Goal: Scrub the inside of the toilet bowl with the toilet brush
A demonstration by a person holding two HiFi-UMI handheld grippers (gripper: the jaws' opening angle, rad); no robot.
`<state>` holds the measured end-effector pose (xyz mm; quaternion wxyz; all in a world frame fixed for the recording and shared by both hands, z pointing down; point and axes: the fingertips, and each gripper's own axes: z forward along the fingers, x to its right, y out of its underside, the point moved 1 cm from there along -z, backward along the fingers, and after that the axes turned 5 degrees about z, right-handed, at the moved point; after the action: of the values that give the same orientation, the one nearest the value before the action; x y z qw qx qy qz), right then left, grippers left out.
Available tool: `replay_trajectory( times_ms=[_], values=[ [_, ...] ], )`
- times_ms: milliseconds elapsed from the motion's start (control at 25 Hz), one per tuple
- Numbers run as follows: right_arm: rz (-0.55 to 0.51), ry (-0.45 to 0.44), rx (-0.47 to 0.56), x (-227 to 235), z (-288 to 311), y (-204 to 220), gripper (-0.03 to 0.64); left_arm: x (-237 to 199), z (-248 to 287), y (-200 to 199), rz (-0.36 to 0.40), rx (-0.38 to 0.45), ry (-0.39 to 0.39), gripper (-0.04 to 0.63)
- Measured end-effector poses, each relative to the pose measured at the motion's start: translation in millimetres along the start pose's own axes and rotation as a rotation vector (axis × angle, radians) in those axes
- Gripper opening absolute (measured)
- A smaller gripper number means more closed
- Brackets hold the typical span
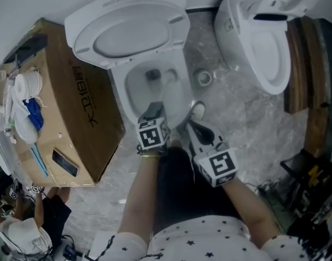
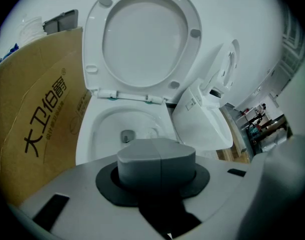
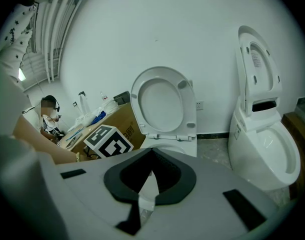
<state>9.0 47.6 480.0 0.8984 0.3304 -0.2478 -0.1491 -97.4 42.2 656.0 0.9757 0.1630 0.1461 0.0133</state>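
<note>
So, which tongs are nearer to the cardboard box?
Left. The left tongs hang over the toilet bowl's front rim, close beside the cardboard box. The right tongs are farther away, on the side of the bowl away from the box.

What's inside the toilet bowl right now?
The toilet bowl shows bare white porcelain and a dark drain, nothing else. The shut left claw covers the bowl's near part.
</note>
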Motion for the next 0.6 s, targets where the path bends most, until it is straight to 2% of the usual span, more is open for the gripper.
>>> replay_trajectory(
  times_ms=[400, 600],
  values=[
    [0.000, -0.008, -0.005, 3, 4, -2, 0.006, -5, 4, -24, -0.003, 0.030, -0.009, 0.147],
    [-0.003, -0.018, -0.013, 5, 6, -2, 0.006, -10, 4, -31, -0.030, 0.050, -0.011, 0.147]
  ],
)
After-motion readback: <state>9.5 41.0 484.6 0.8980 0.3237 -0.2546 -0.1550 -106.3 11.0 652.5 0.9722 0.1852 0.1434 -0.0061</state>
